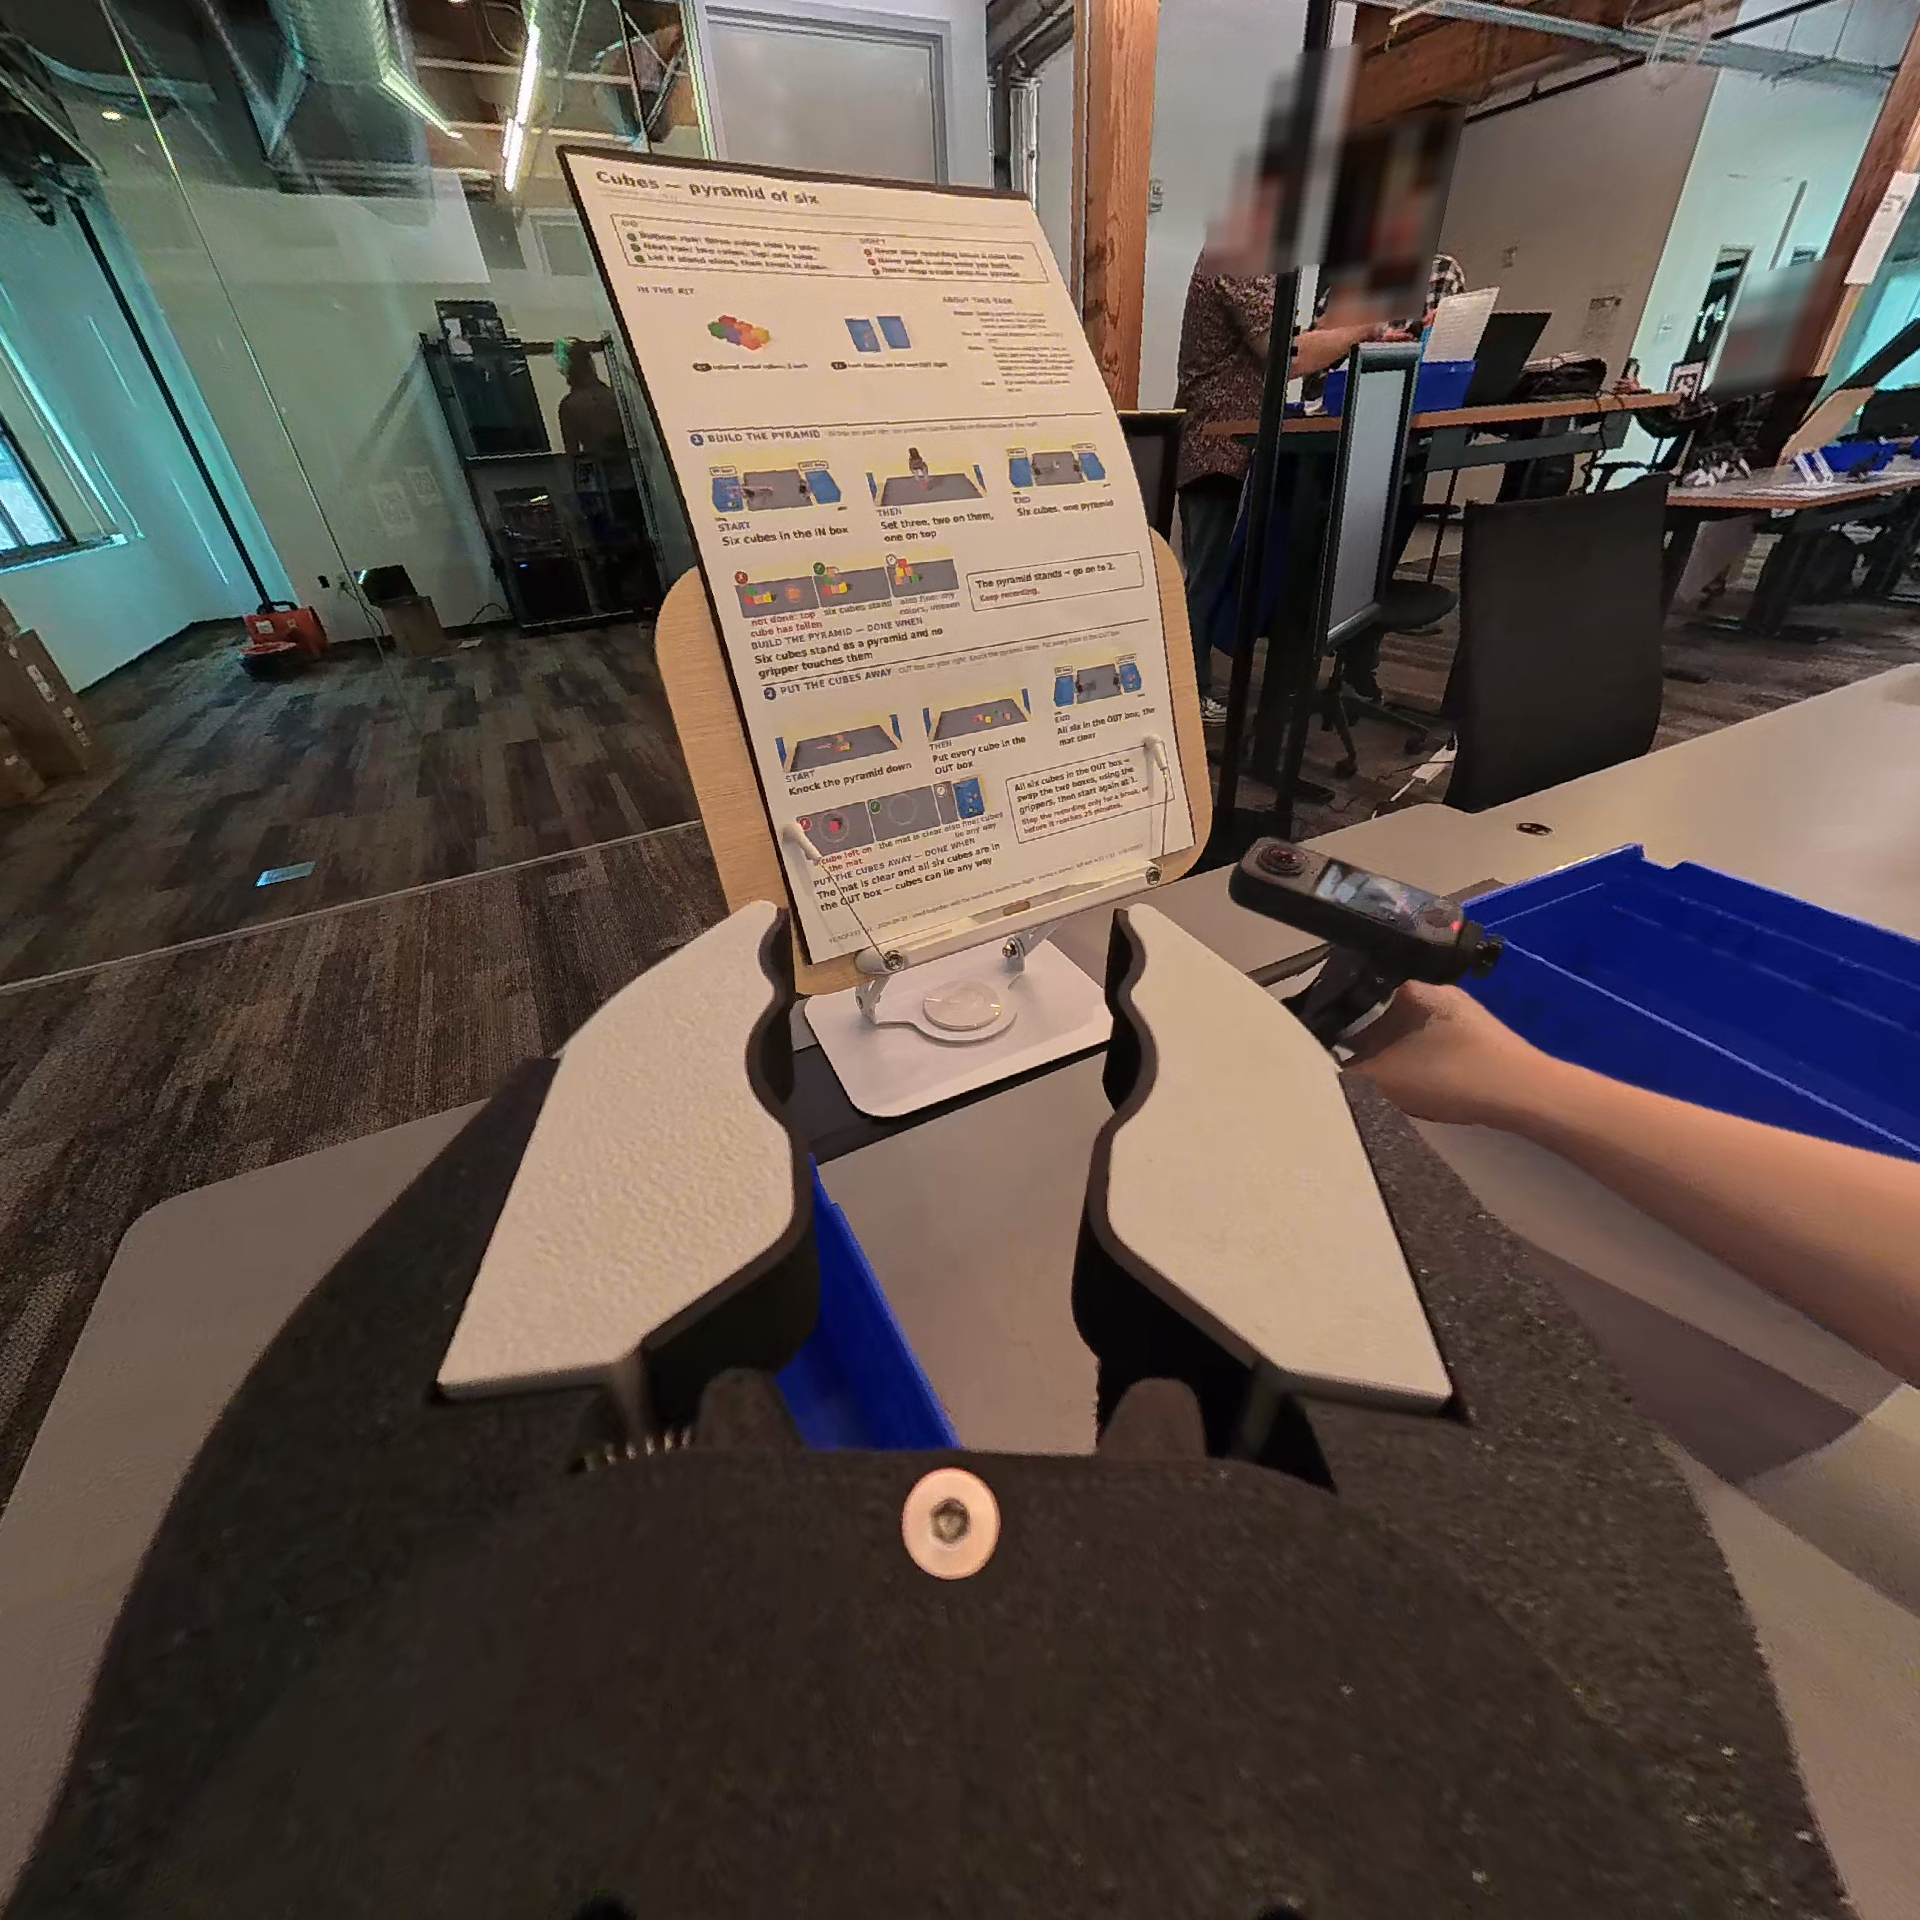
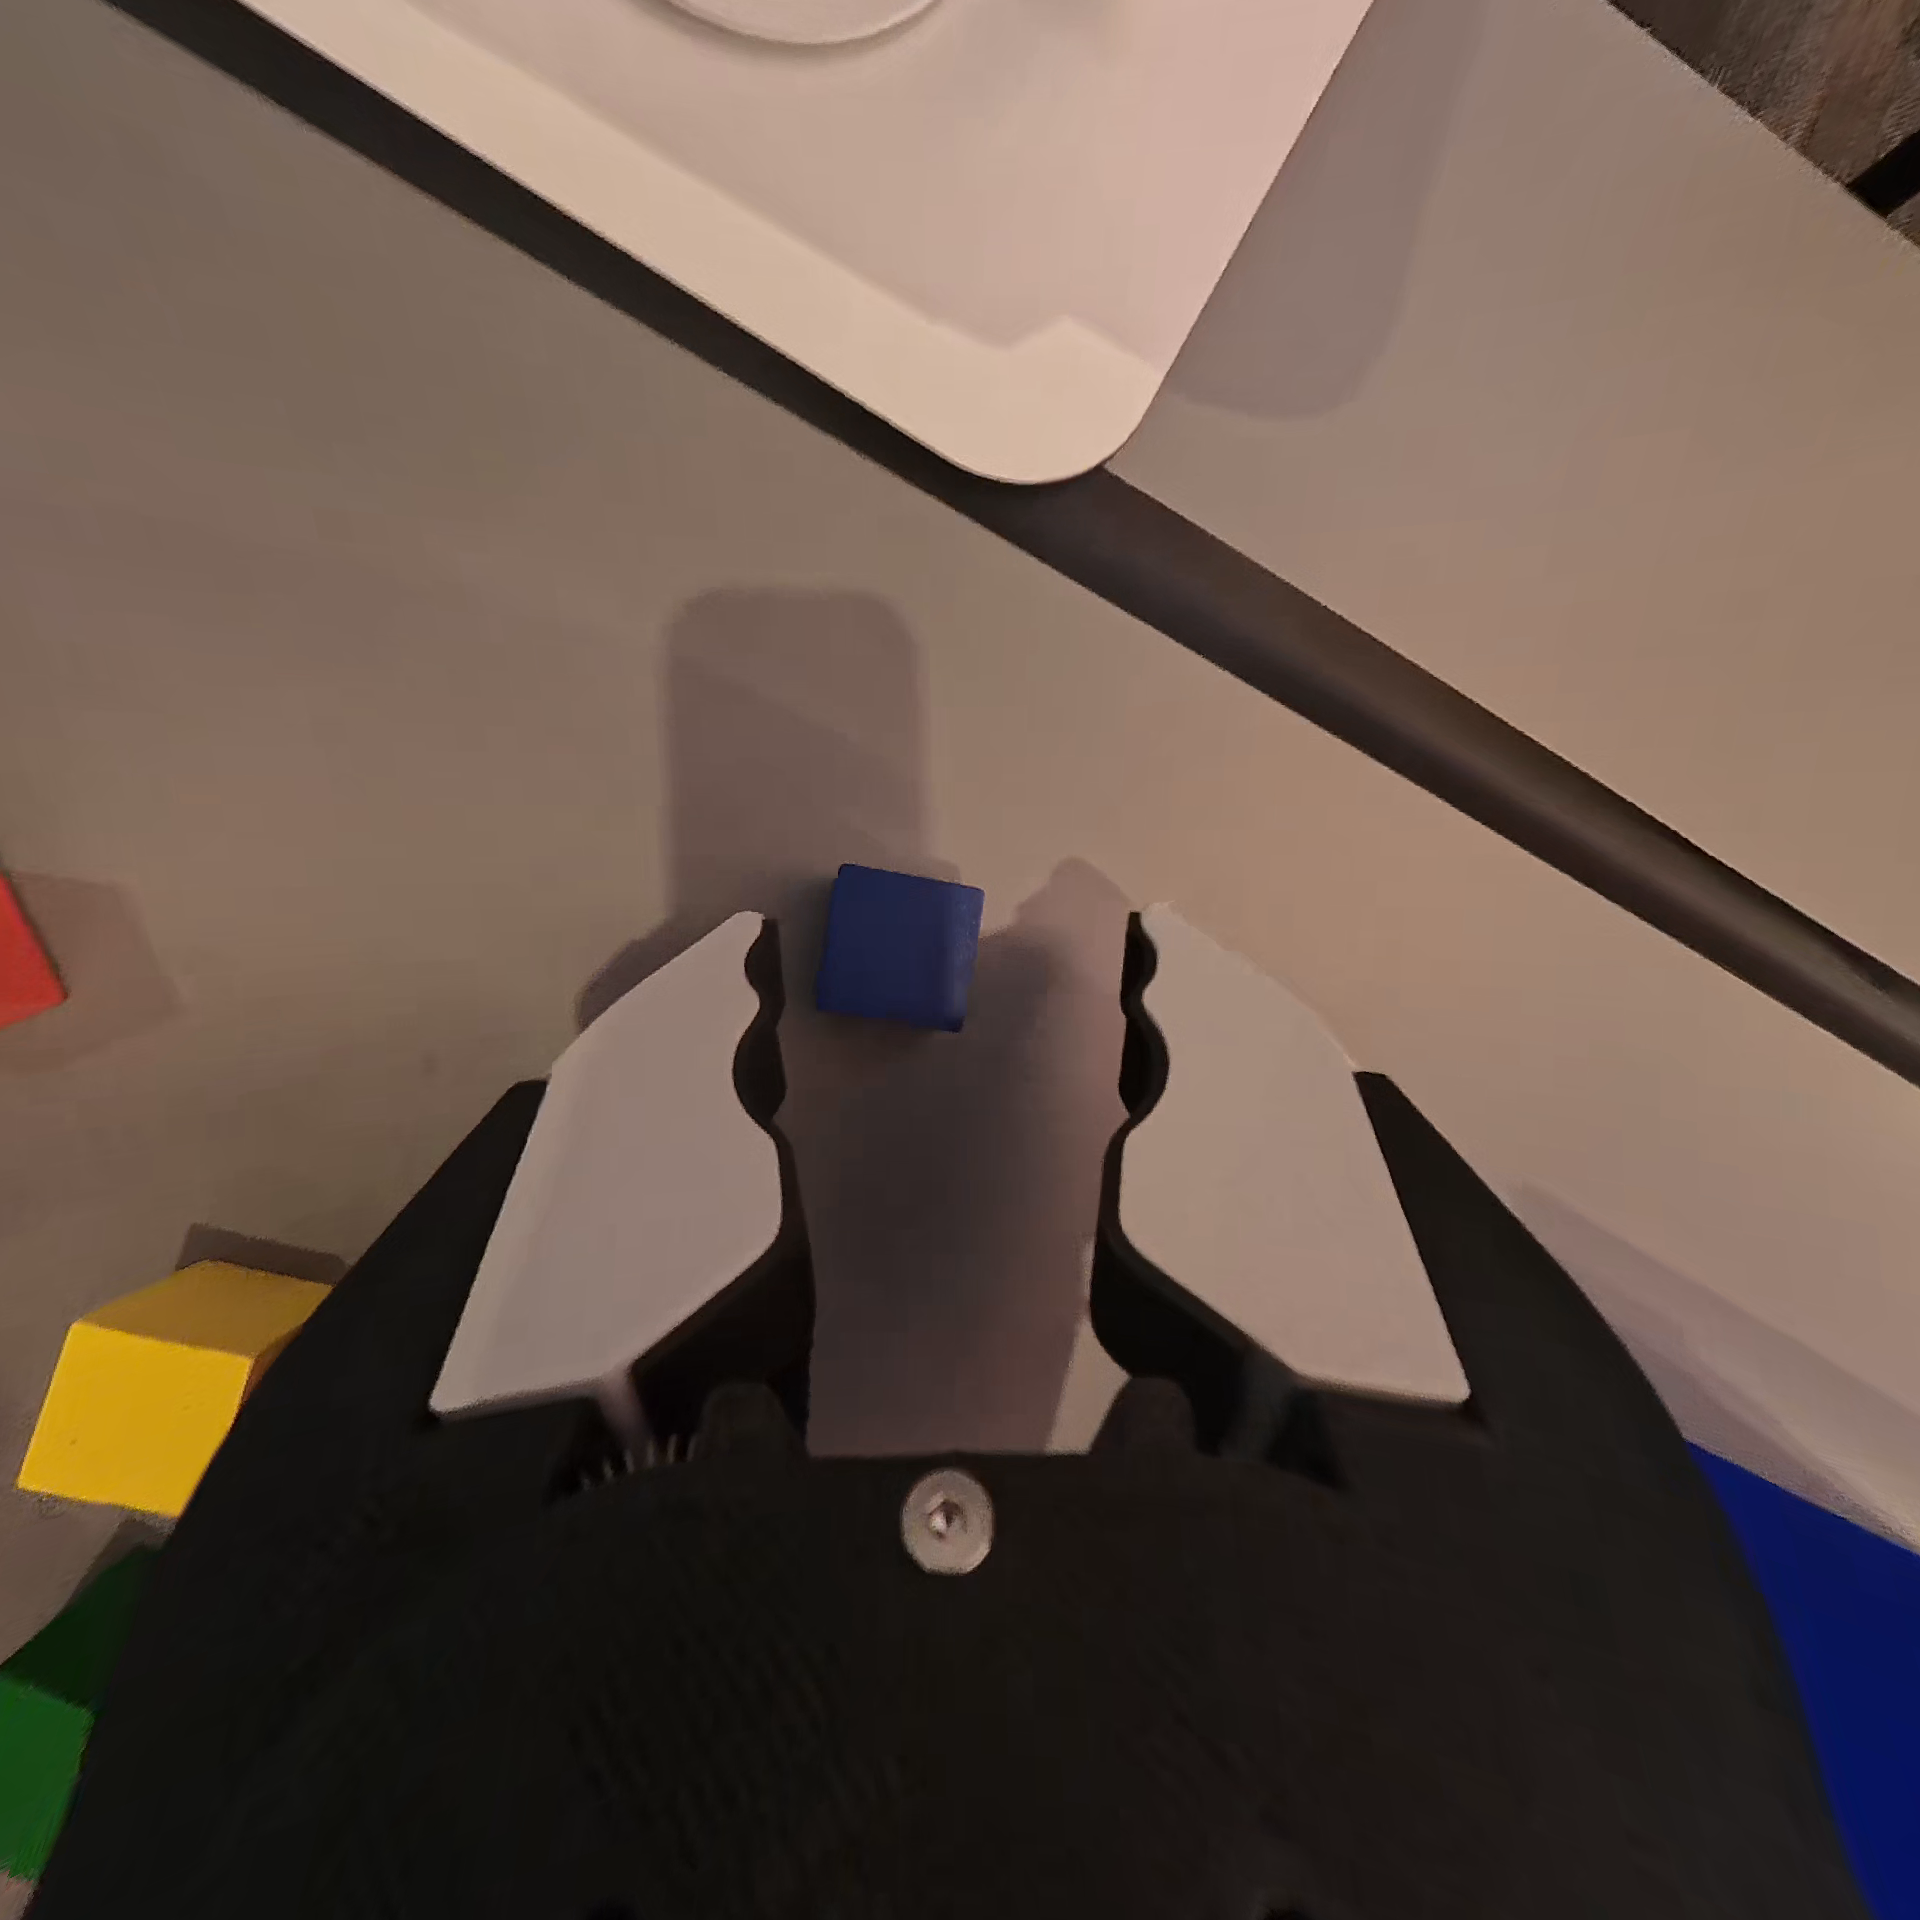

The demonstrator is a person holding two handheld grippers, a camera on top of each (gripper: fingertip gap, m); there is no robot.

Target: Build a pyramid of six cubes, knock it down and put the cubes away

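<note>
In the left wrist view, the left gripper (image 1: 940,1023) is held up with its two grey fingers spread wide and nothing between them. Past its tips stands a tall white instruction sheet on a wooden stand (image 1: 883,540). To the right of the stand, a hand (image 1: 1423,1049) holds the other tool, with a big blue plastic box (image 1: 1704,987) just behind it. Another blue box wall (image 1: 862,1340) peeks between the left fingers. In the right wrist view, the right gripper (image 2: 948,925) also has its fingers spread wide, holding nothing. A small blue cube (image 2: 899,951) sits flat on the grey table (image 2: 364,571), between the fingertips and closer to the left finger. The white stand base (image 2: 883,208) lies well beyond the cube. Left of the blue cube are a yellow cube (image 2: 156,1382), a green cube (image 2: 52,1704) and a red cube (image 2: 26,961), scattered about. The blue cube is the same length every way, so it has no long side; it sits slightly turned against the fingers. If the fingers close like this, the near finger could push the cube first and spin it or make it slip out.
</note>
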